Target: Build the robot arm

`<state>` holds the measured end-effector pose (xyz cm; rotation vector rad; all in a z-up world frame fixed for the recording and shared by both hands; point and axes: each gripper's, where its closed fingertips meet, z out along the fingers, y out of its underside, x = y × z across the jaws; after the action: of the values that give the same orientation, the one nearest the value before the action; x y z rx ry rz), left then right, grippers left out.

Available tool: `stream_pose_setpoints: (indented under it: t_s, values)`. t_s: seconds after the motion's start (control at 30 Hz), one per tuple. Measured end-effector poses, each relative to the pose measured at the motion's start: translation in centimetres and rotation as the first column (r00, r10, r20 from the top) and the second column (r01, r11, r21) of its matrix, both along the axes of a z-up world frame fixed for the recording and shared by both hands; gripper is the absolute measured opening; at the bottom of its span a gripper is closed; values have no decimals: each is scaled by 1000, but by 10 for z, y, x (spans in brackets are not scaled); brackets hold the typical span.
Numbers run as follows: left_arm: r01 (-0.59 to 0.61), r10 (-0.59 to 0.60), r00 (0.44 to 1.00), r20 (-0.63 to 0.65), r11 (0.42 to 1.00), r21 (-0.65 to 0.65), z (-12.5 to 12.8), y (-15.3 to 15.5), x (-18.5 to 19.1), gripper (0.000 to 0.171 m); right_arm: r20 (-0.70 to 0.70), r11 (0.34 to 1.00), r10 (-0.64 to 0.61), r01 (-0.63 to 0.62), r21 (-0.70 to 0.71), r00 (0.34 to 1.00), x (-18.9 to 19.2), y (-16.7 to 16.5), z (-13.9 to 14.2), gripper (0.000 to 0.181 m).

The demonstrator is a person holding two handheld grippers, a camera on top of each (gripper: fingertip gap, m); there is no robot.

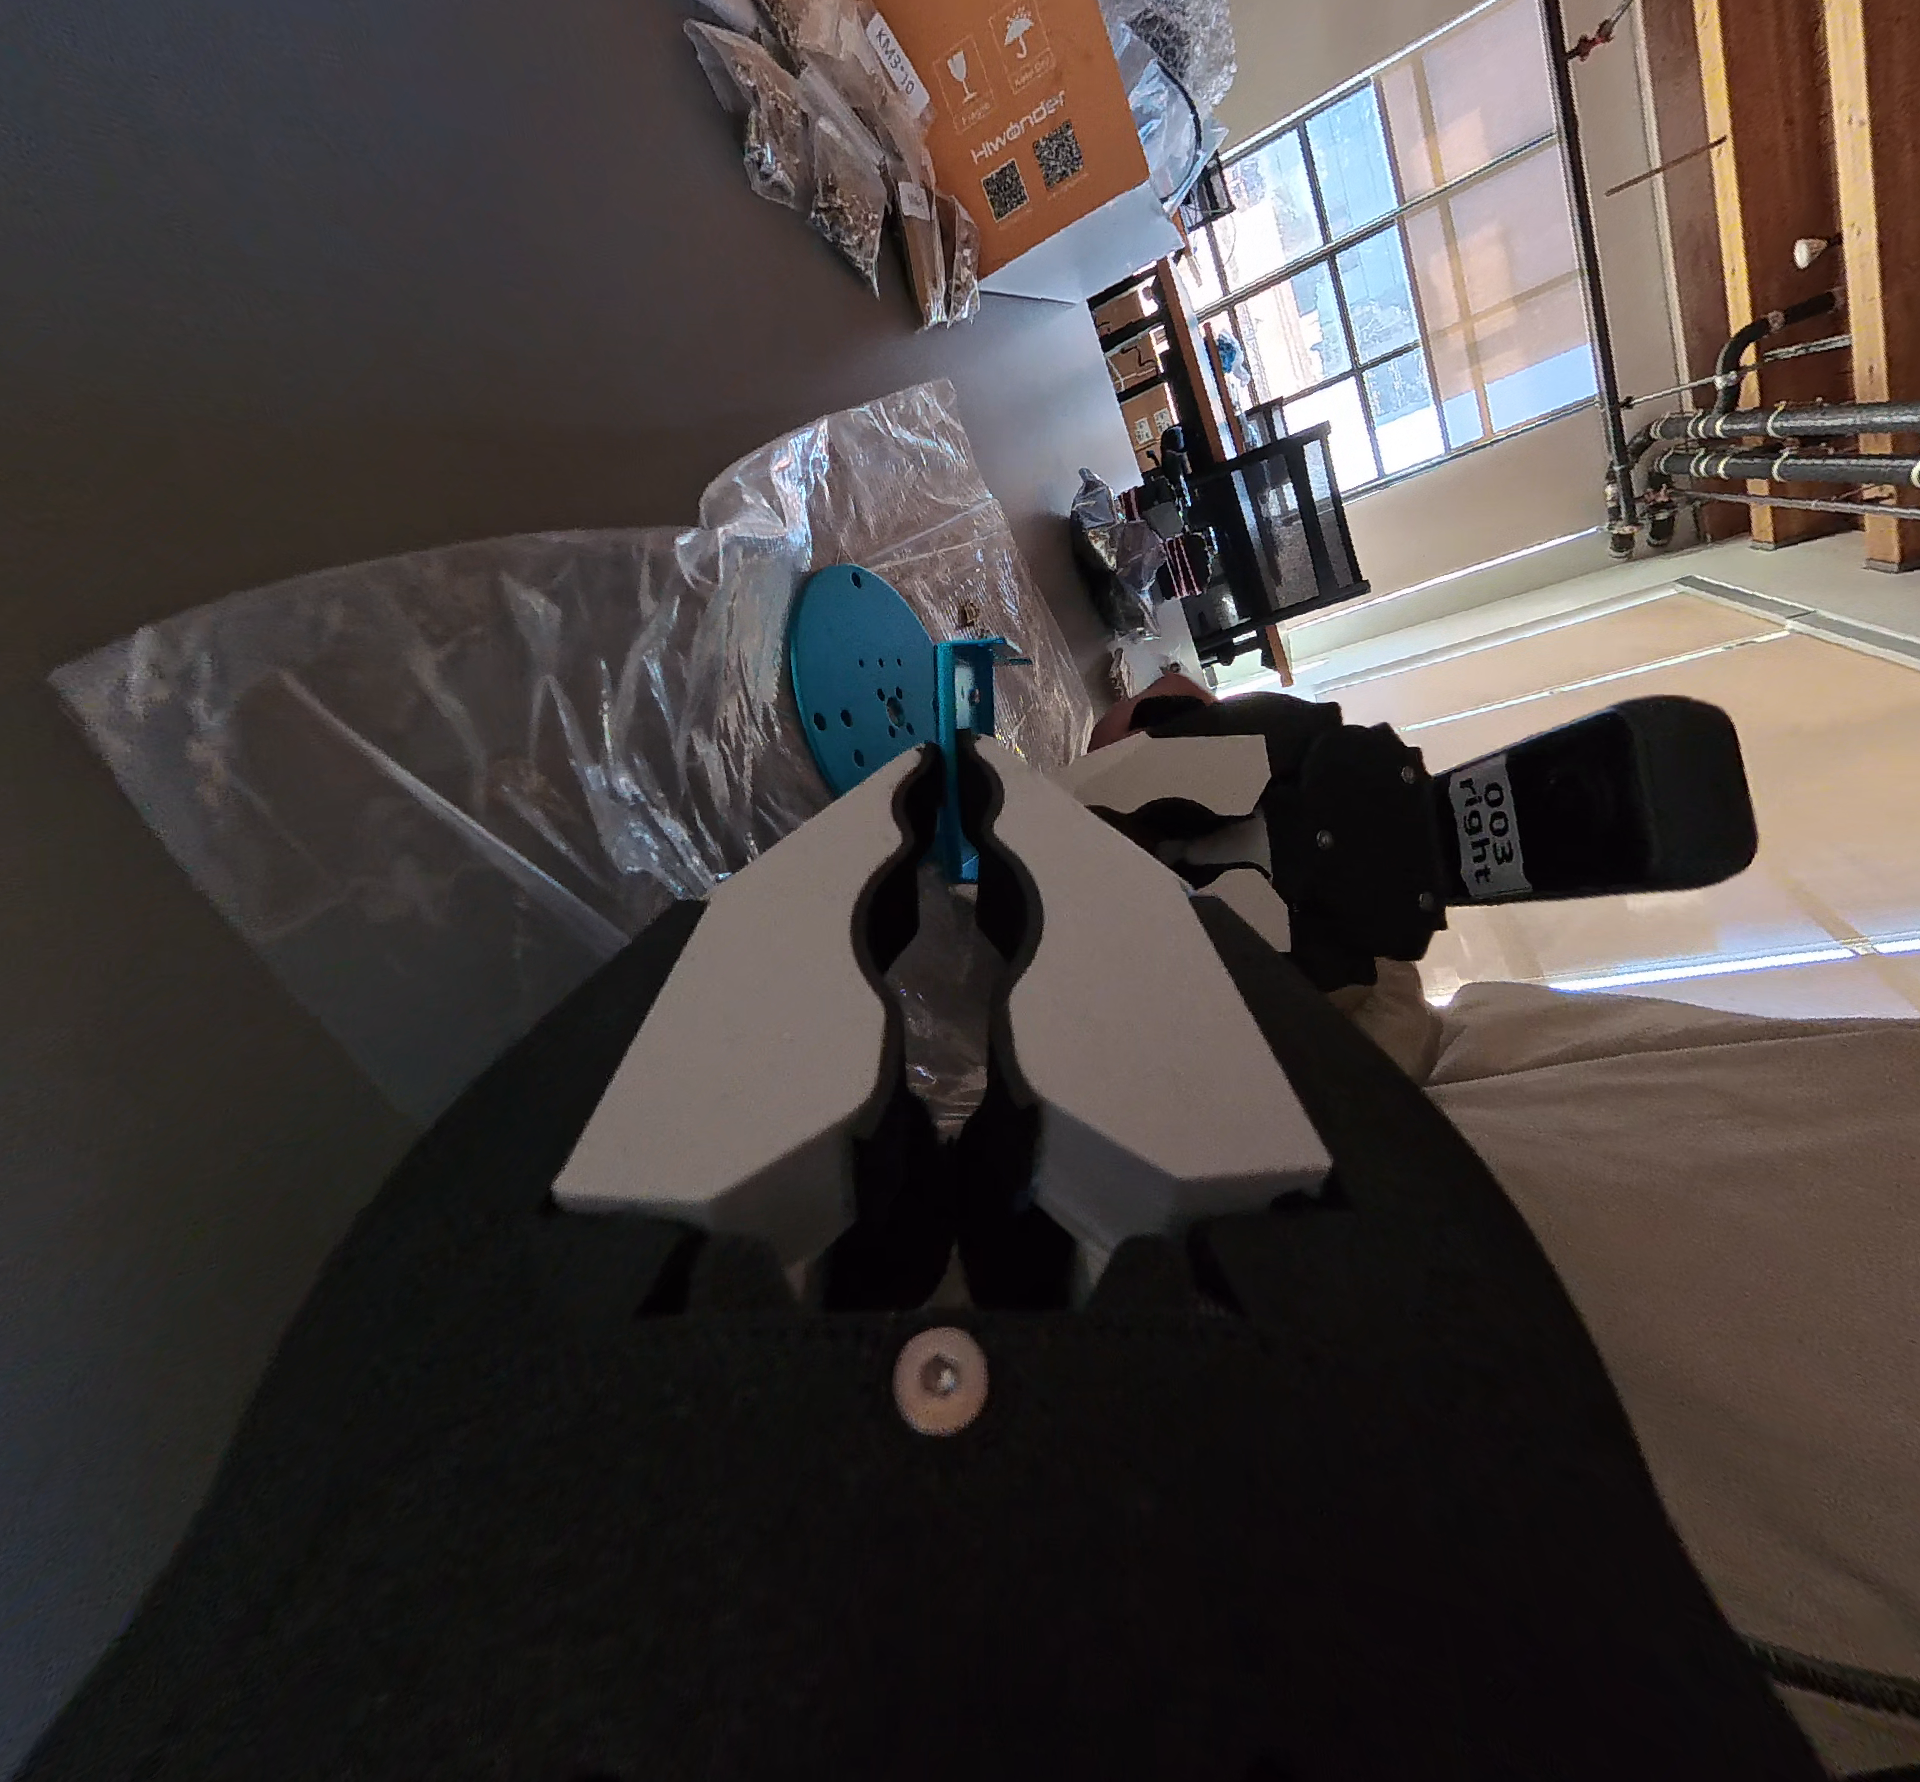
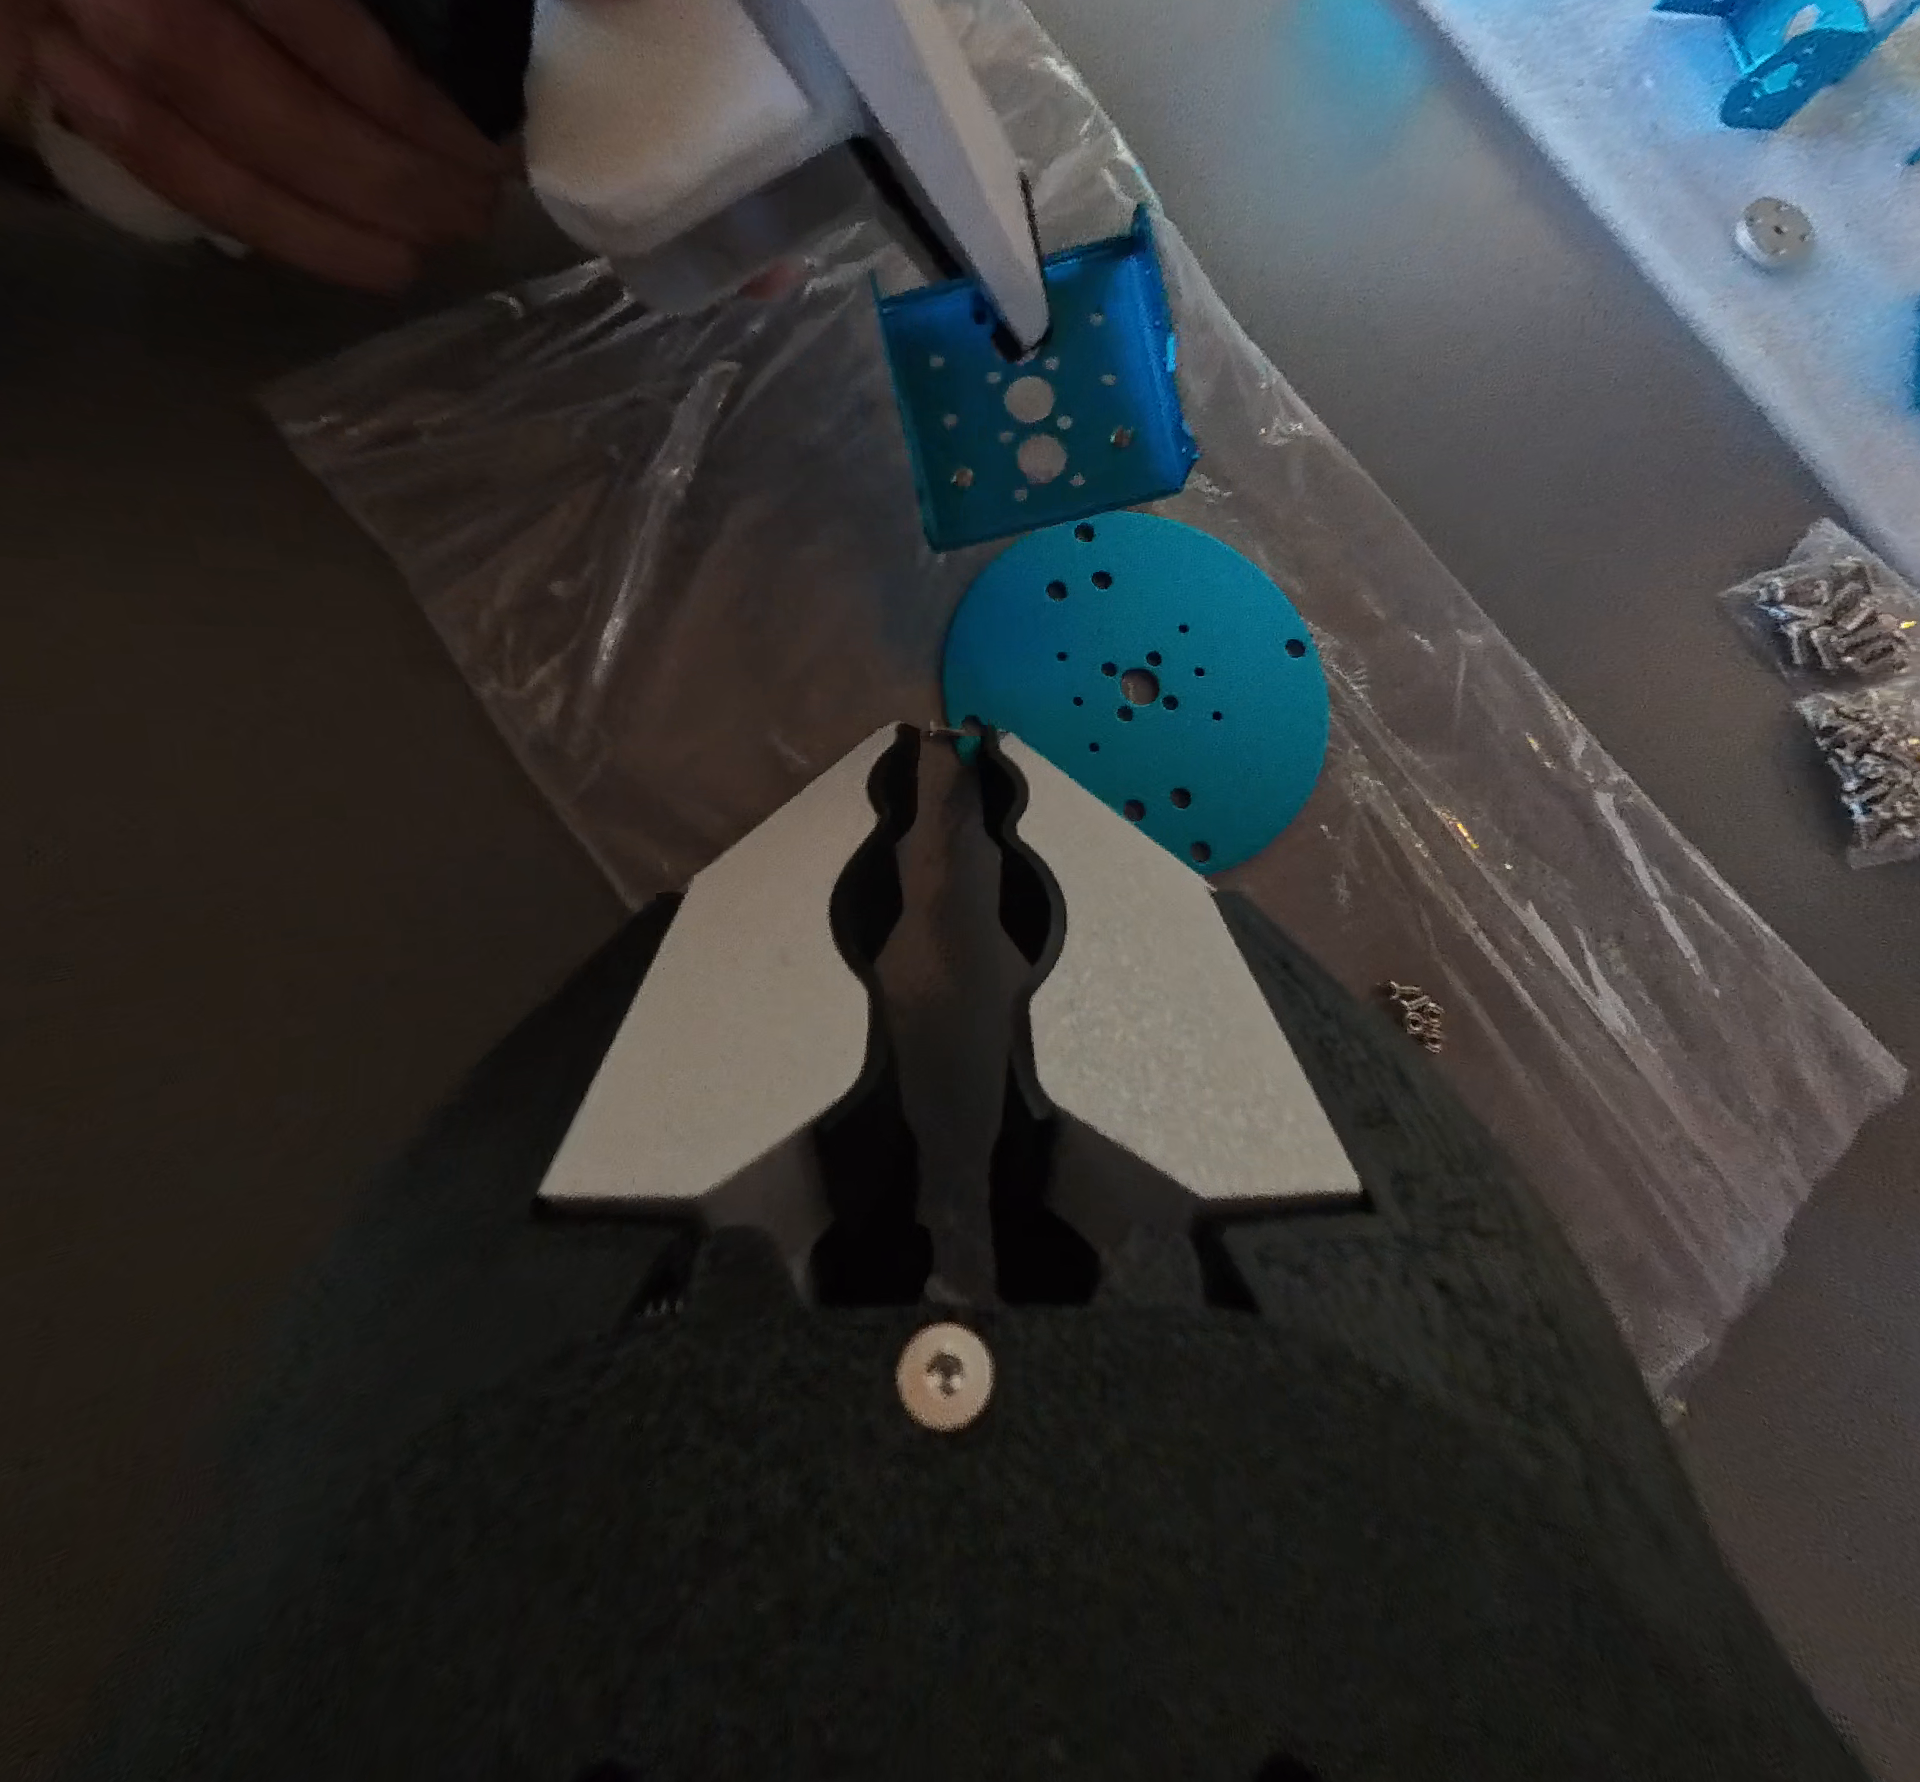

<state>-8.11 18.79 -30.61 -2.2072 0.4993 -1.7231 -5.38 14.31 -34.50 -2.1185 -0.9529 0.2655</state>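
My left gripper (image 1: 961, 758) is shut on the wall of a blue U-shaped metal bracket (image 1: 961, 802) and holds it upright. In the right wrist view, the bracket (image 2: 1039, 444) hangs just above a clear plastic bag (image 2: 582, 506), pinched by the left gripper (image 2: 1023, 335). A blue round plate with several holes (image 2: 1143, 693) lies flat on the bag beside the bracket; it also shows in the left wrist view (image 1: 862, 683). My right gripper (image 2: 951, 743) is shut on a small screw (image 2: 938, 733) at the plate's near edge. The right gripper also shows in the left wrist view (image 1: 1164, 797).
Loose small screws (image 2: 1415, 1015) lie on the bag. Two bags of screws (image 2: 1829, 631) lie to the right. More blue brackets (image 2: 1766, 7) and a silver hub (image 2: 1771, 236) lie on a white sheet. An orange box (image 1: 987, 49) and hardware bags (image 1: 831, 122) stand farther off. The grippers' ends are close to 7 cm from one another. It is some 20 cm from my left tips to the silver hub (image 2: 1771, 236).
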Motion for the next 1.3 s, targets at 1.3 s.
stream_pose_setpoints:
  t_s: [1.3]
  values:
    - [27,-23,998,62,998,-64,5,-5,2,1,-181,950,-308,293,-108,934,20,-47,12,14]
